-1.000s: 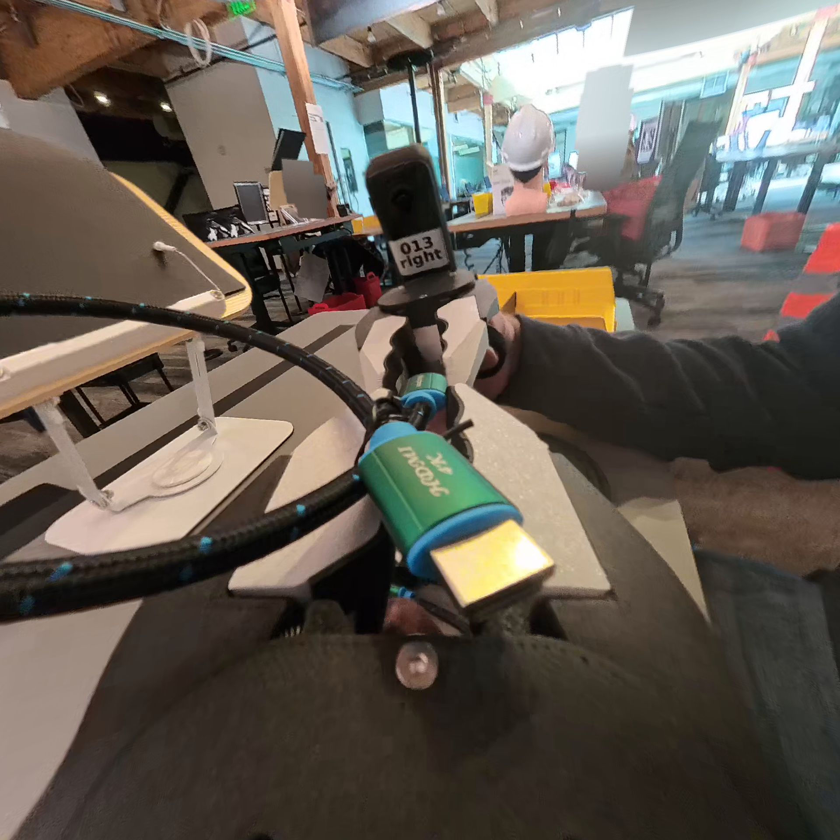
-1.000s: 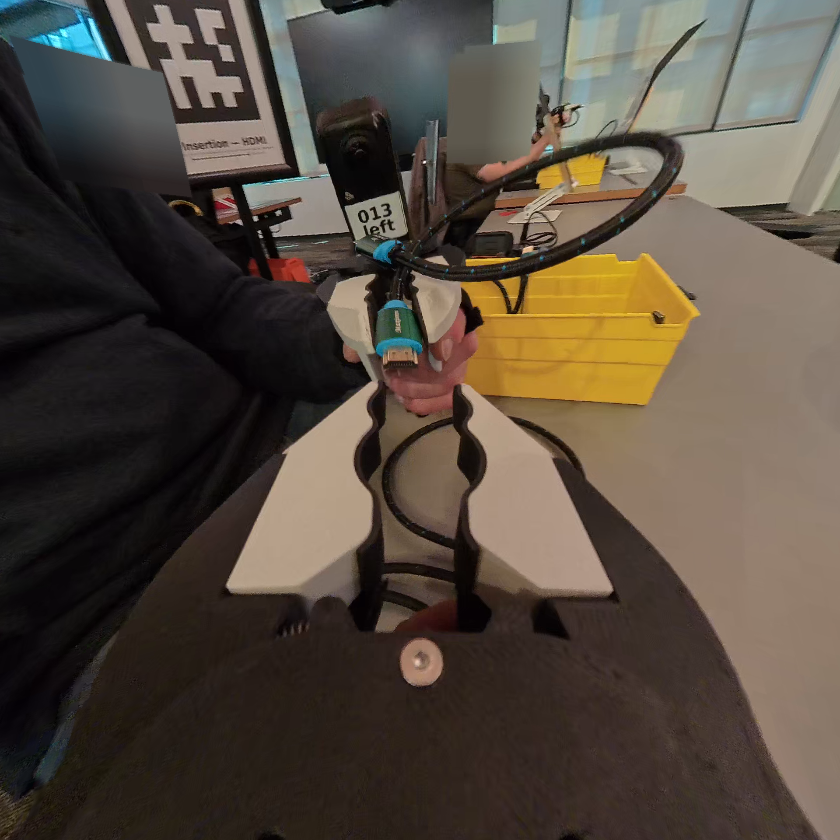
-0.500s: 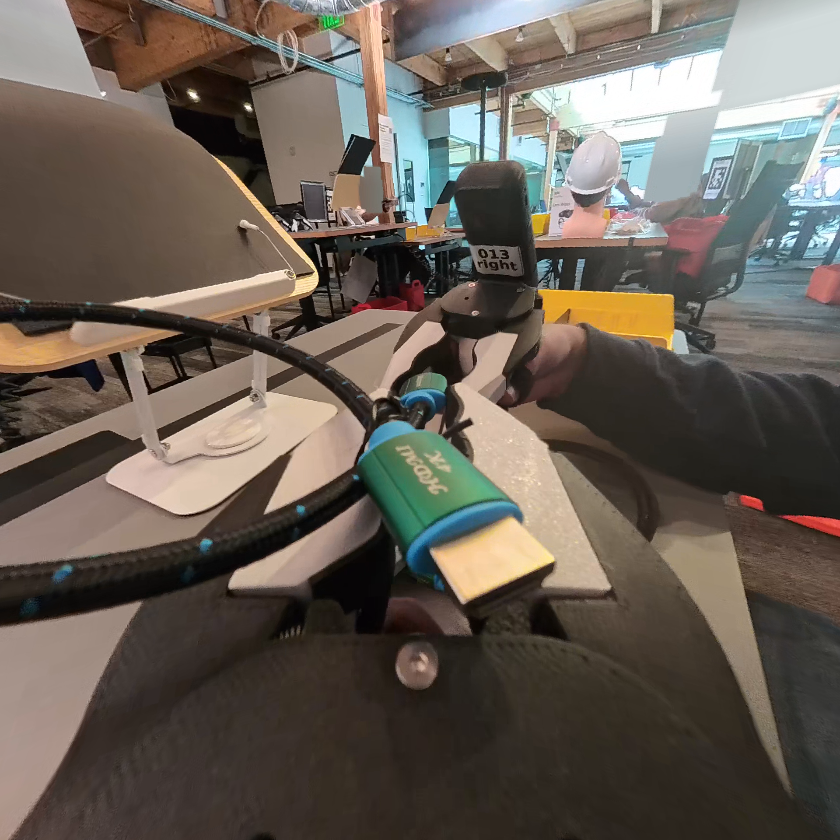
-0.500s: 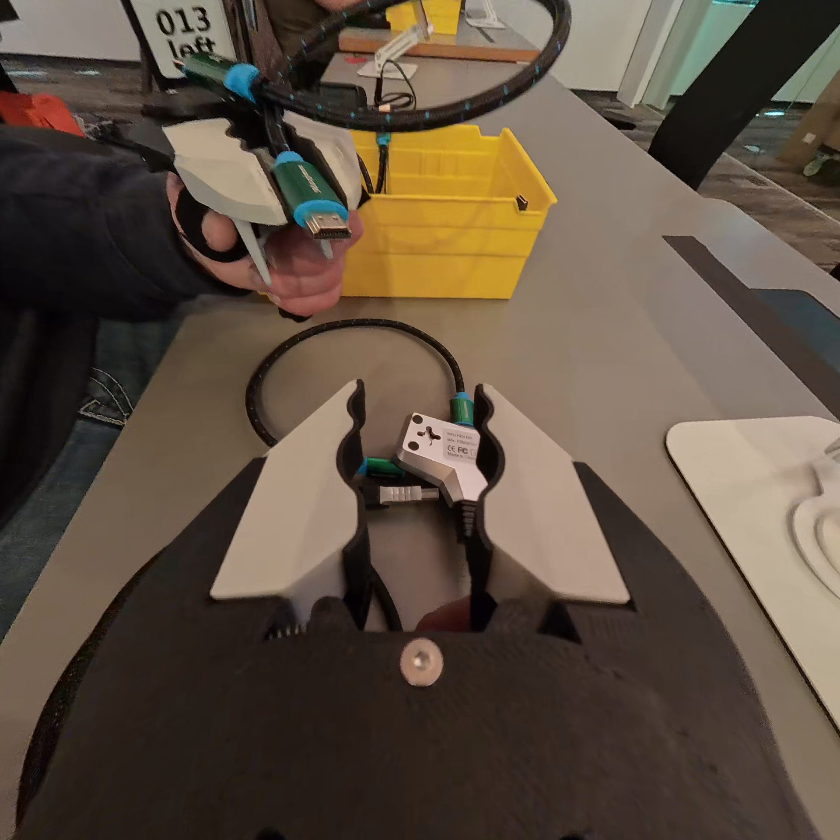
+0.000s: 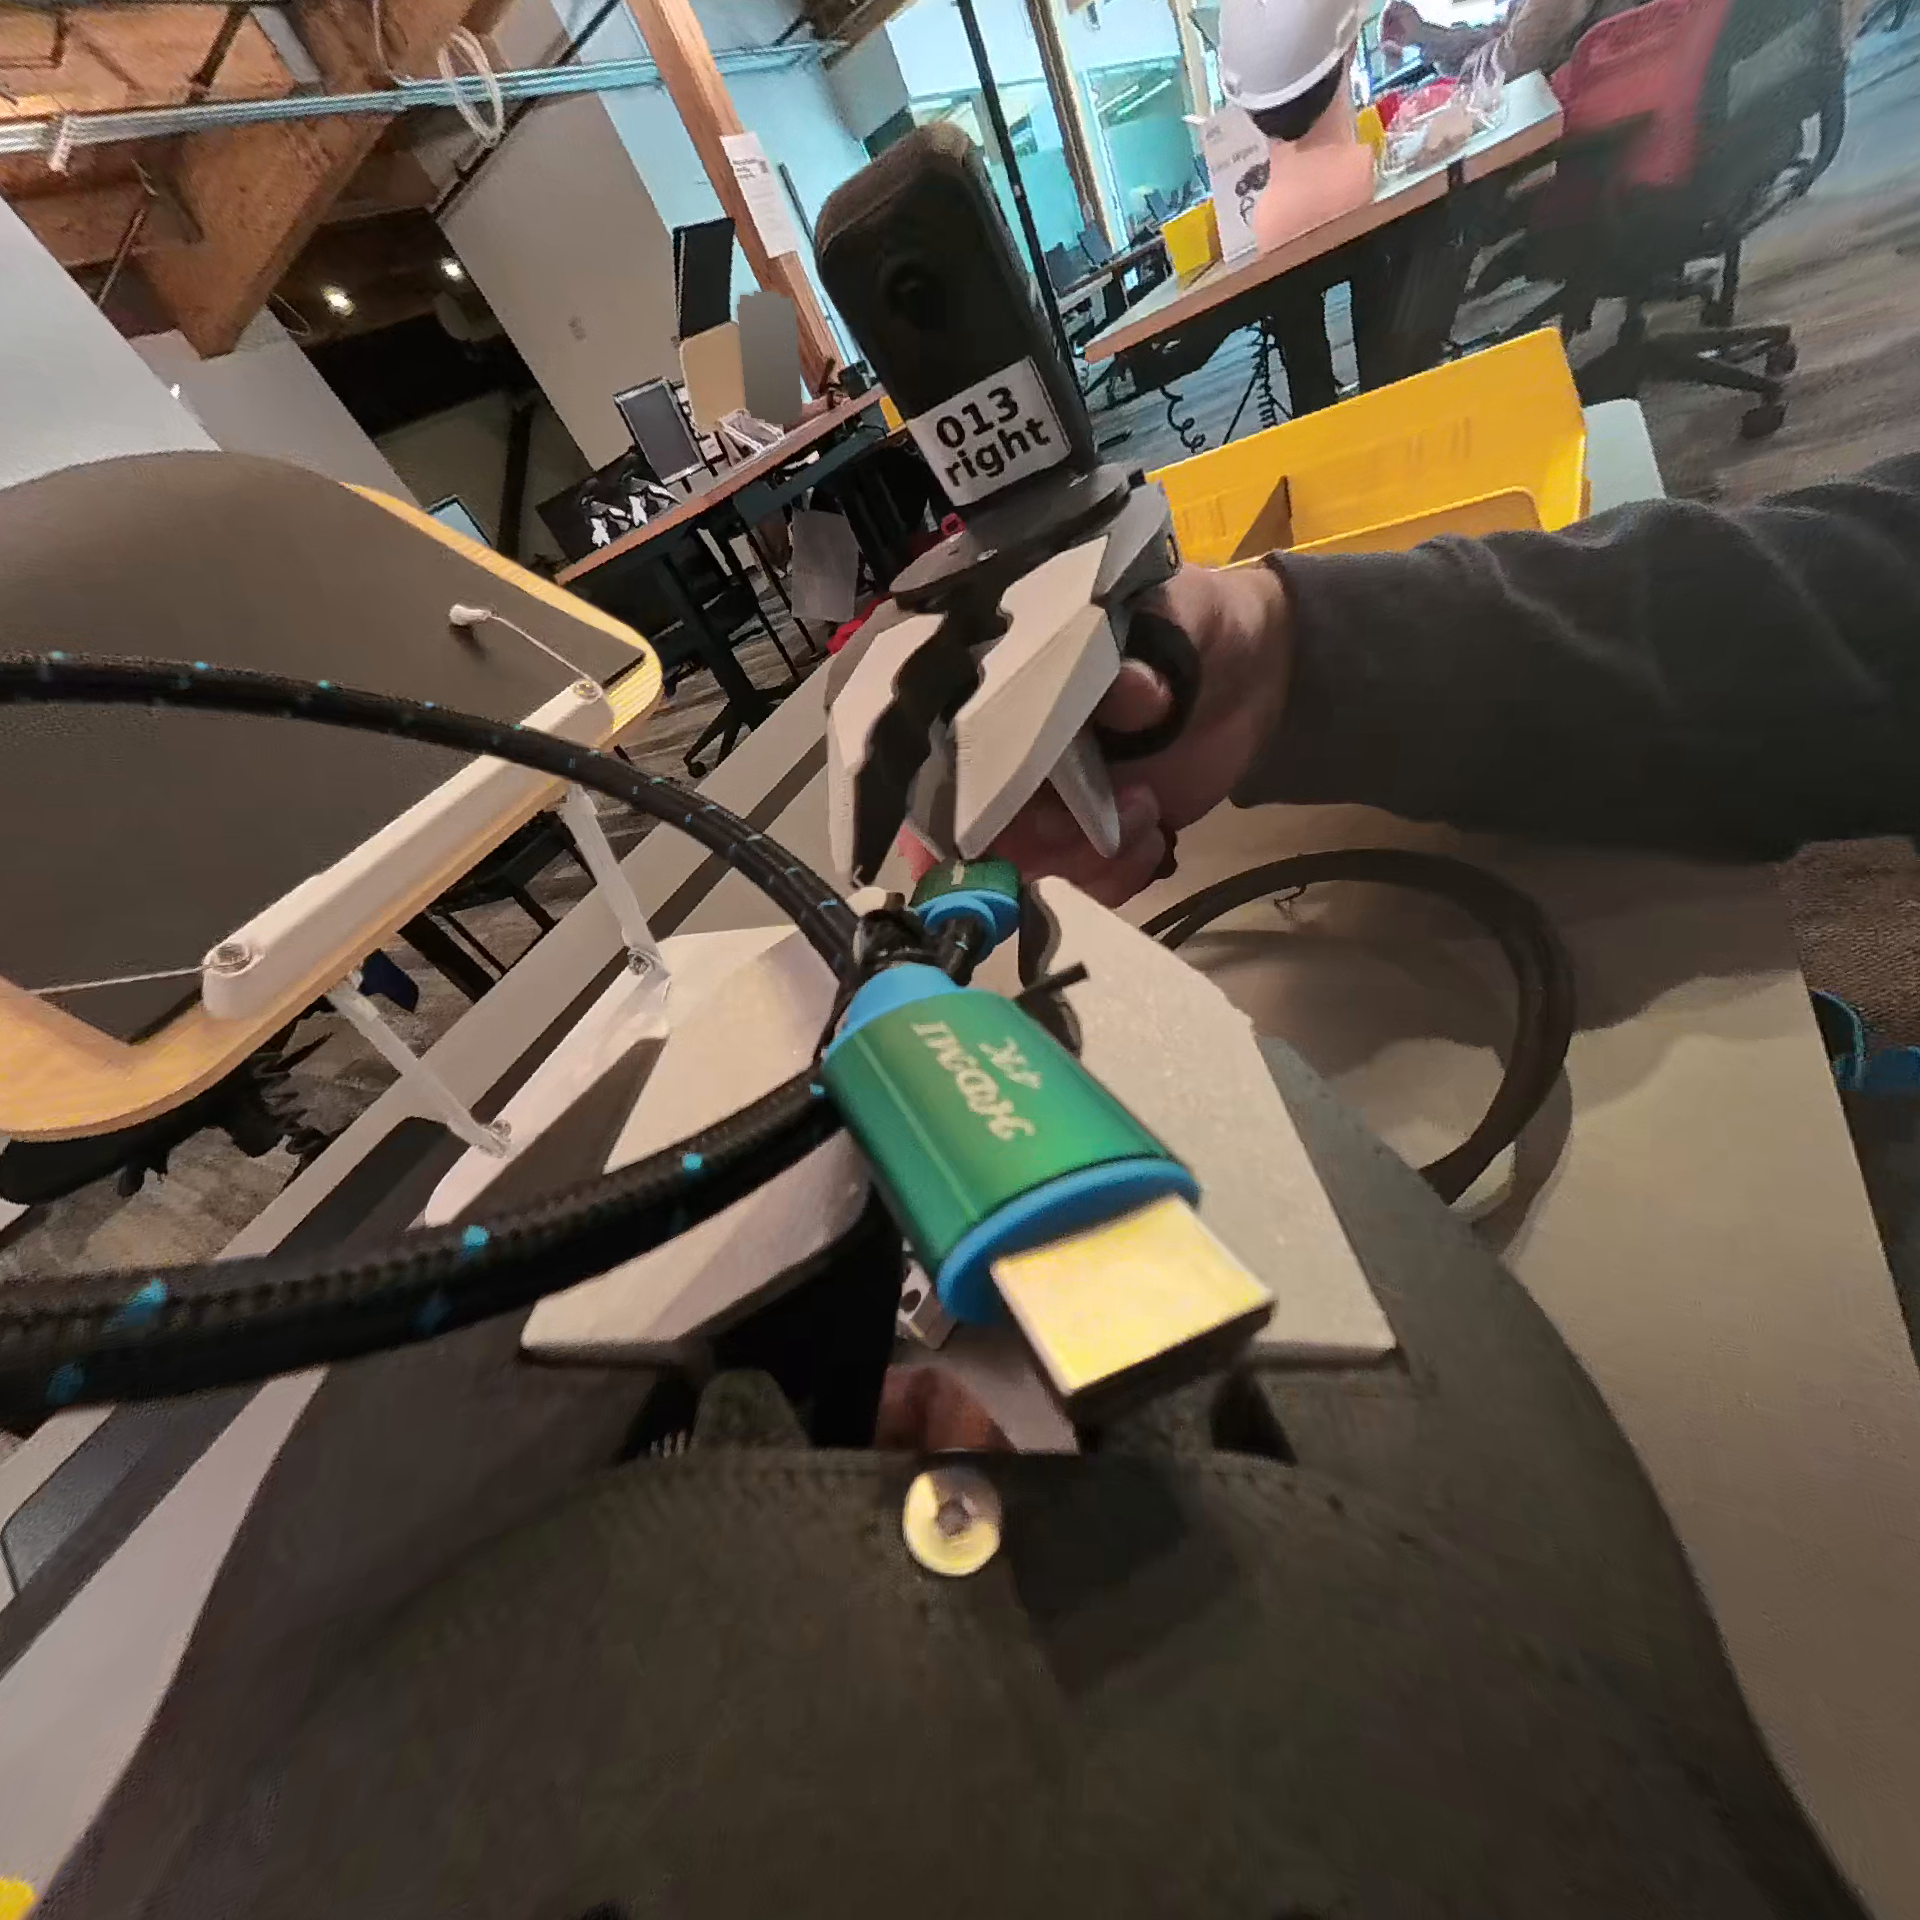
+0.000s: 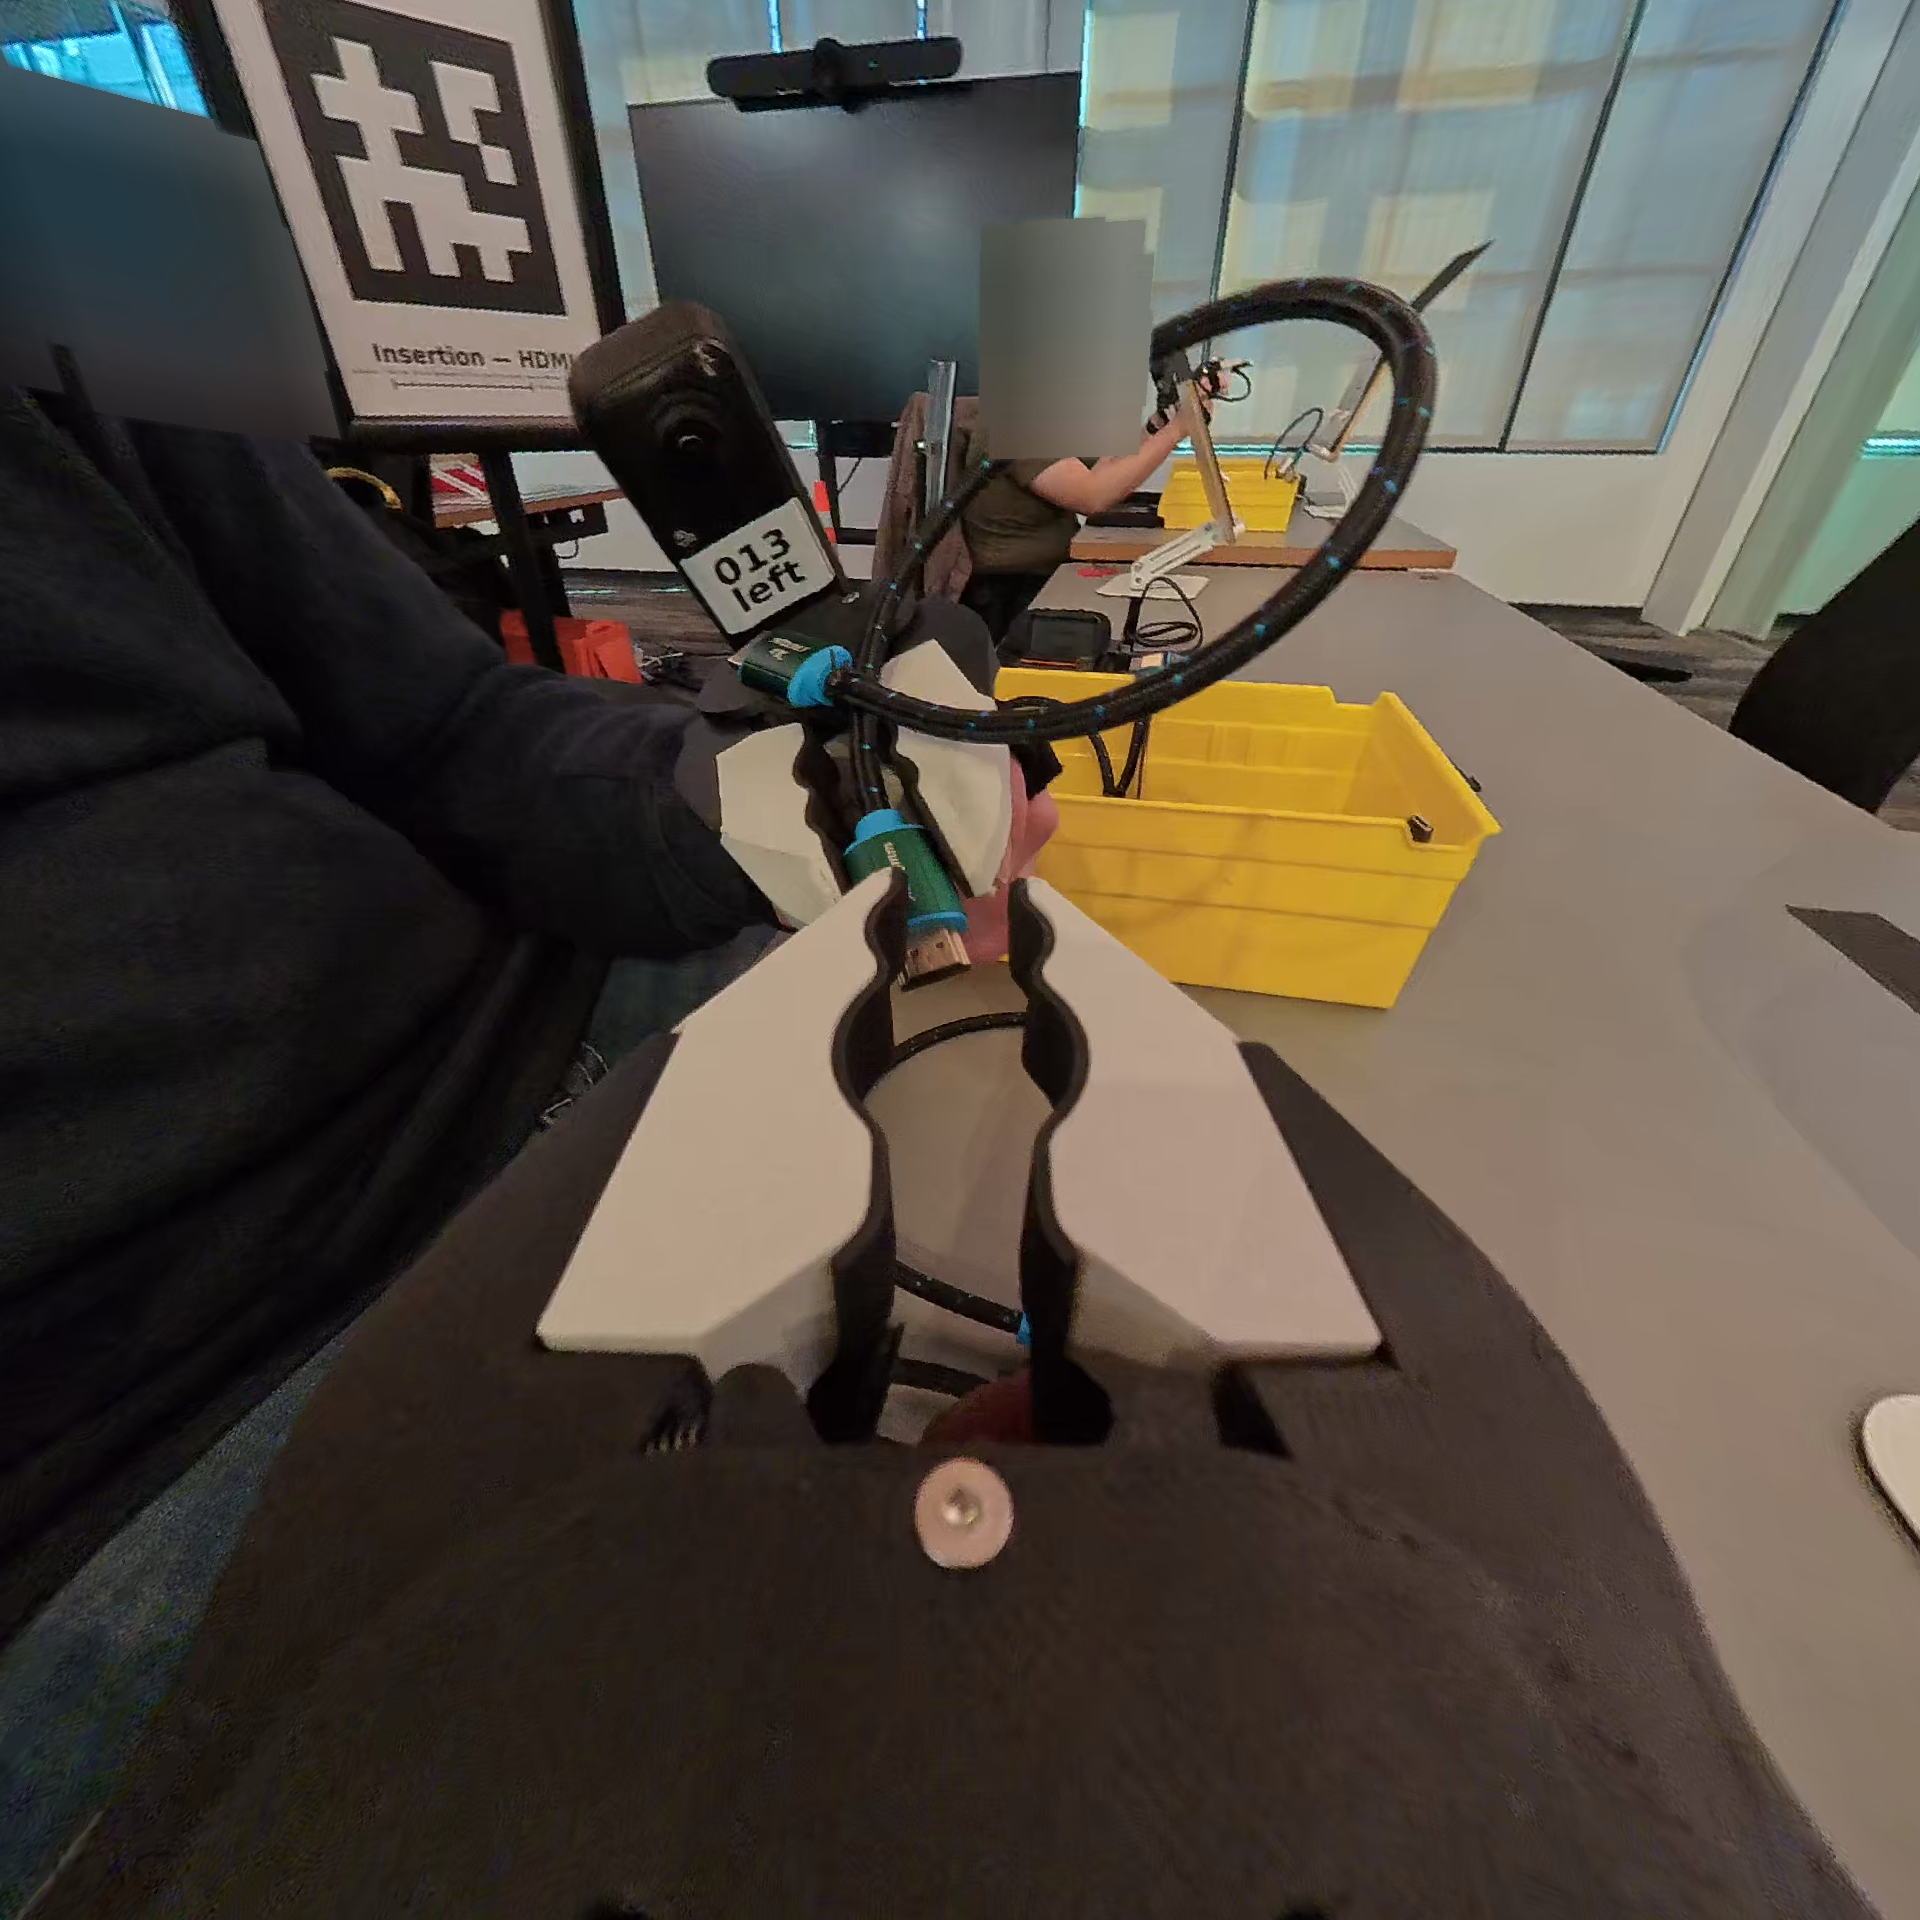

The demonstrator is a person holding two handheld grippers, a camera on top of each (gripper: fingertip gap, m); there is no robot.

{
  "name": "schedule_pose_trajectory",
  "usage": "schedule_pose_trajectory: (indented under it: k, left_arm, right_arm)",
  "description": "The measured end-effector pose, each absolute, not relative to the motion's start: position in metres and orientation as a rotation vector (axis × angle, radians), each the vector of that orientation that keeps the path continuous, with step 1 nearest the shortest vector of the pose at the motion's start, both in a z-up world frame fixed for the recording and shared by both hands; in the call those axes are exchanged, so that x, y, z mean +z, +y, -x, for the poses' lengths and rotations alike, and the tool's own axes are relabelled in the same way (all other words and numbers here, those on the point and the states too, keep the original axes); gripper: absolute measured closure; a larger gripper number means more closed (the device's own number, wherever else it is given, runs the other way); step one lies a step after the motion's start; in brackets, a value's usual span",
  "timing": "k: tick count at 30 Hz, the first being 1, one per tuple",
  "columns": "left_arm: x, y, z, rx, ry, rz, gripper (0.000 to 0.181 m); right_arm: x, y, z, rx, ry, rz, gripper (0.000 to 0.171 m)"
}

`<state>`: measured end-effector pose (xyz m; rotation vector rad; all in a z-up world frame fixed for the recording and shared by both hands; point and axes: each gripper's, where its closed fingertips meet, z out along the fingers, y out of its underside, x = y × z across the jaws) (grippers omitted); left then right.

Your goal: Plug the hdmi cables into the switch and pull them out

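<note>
Clamping the hdmi cable (image 5: 436, 1257) in the left claw (image 5: 951, 920), pinched shut on the braid just behind the green plug (image 5: 992, 1127), gold tip pointing back toward the camera. Holding the right claw (image 6: 954, 997) partly open, gripping nothing, tips hovering near that plug. Looping the cable up and round in the air, with the 2nd plug (image 6: 790, 662) sitting at the top of the left claw, just under its camera.

Expecting light weight and a stiff, springy braid fighting any bend. Expecting a hard, smooth plug shell likely slipping under a weak pinch, and a thin metal tip likely bending if pushed in crooked. Judging the 2 flat faces of the green shell as the best place for taking hold. Gripping the braid alone is probably letting the plug wobble during insertion.

Not finding the switch in either view, so not telling its place or port direction. Seeing another dark cable loop (image 5: 1496, 1039) lying on the counter (image 6: 1610, 1195), ends cut off behind the claws. Not making out whether the right claw tips are touching the plug or merely lining up with it. Noting a yellow bin (image 6: 1247, 883) behind the left claw, contents mostly hidden.
</note>
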<state>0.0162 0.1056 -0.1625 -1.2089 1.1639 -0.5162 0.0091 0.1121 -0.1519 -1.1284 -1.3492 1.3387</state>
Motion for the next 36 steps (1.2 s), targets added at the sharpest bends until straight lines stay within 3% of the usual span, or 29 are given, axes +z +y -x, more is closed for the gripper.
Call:
schedule_pose_trajectory:
  k: [4,8,34,36]
  left_arm:
    - [-0.159,0.103,-0.017,-0.558,1.150,1.202,0.161]
    - [-0.153,0.101,-0.017,-0.603,1.131,1.196,0.161]
    - [-0.143,0.101,-0.016,-0.803,0.995,1.238,0.161]
    - [-0.144,0.101,-0.016,-0.797,0.997,1.238,0.160]
  right_arm:
    - [-0.152,0.104,-0.011,1.339,-1.391,1.092,0.148]
    - [-0.151,0.099,-0.011,1.346,-1.407,1.059,0.154]
    - [-0.143,0.102,-0.011,1.195,-1.389,0.970,0.154]
    - [-0.143,0.104,-0.011,1.193,-1.378,0.981,0.147]
